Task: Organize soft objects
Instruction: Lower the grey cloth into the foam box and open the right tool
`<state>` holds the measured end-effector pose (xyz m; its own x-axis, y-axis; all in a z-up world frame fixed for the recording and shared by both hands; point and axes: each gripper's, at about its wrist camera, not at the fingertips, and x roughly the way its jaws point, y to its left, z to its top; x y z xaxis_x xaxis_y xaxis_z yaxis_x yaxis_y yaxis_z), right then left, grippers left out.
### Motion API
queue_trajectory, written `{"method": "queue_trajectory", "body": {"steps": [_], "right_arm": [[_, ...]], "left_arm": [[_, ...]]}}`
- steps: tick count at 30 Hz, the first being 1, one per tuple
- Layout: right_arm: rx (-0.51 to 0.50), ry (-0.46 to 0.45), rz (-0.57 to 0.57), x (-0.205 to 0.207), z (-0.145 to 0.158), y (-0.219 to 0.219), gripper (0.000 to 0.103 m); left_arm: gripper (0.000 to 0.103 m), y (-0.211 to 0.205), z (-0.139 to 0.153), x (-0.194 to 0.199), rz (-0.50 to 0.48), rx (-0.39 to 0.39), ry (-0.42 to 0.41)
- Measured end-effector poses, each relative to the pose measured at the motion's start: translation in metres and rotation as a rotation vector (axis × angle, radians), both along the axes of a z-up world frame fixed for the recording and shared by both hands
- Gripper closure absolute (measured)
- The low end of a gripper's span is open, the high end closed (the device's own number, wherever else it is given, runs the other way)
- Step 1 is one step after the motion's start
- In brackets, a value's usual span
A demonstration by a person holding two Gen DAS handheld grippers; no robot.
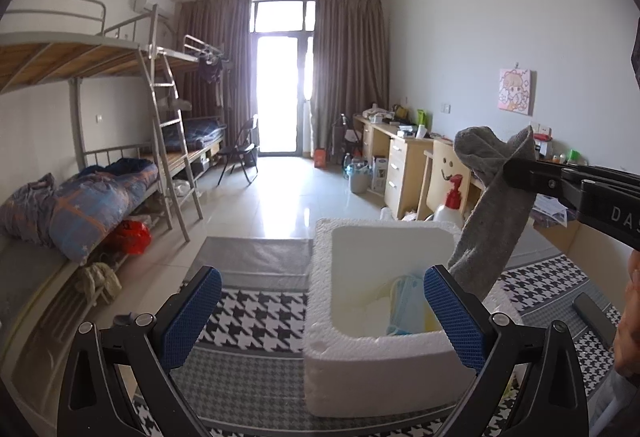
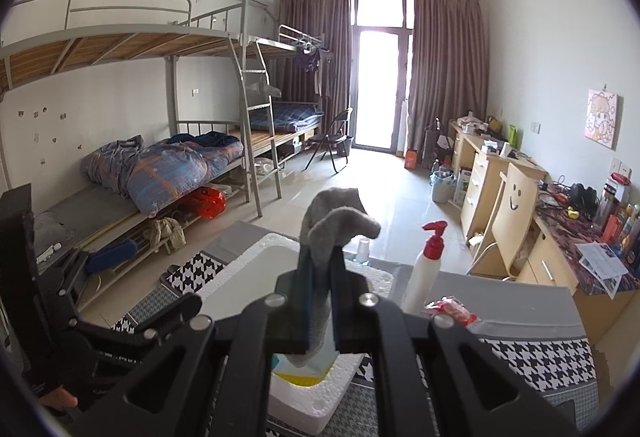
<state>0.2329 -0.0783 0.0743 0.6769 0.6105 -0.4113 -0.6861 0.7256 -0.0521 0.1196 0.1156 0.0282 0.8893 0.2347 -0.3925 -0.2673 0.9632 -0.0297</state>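
Right gripper (image 2: 320, 277) clamps a grey sock (image 1: 486, 213), dangling over the foam box (image 1: 320, 317). Left gripper (image 1: 322, 313) stands wide, empty. Recommendation: lower until the toe settles beside the face masks (image 1: 406, 307), then release.

Sock (image 2: 320, 301) lower end hidden behind jaws; foam box (image 2: 240, 269) mostly occluded; mask (image 1: 404, 309) partly hidden.

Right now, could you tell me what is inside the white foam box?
Inside the foam box lie a light blue face mask and something yellow beneath it. The grey sock, held by the right gripper, hangs into the box, hiding the far right corner.
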Motion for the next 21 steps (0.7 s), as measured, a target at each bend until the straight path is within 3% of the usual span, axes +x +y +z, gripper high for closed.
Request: {"method": "queue_trajectory", "body": {"steps": [7,21], "right_arm": [[-0.028,0.037,0.017,0.006,-0.01,0.011,0.093],[-0.115,0.096,0.033,0.008,-0.033,0.025,0.093]], "left_arm": [[0.001,0.01,-0.004,-0.013,0.003,-0.049,-0.021],[0.001,0.009,-0.01,-0.022,-0.001,-0.063,-0.042]]}}
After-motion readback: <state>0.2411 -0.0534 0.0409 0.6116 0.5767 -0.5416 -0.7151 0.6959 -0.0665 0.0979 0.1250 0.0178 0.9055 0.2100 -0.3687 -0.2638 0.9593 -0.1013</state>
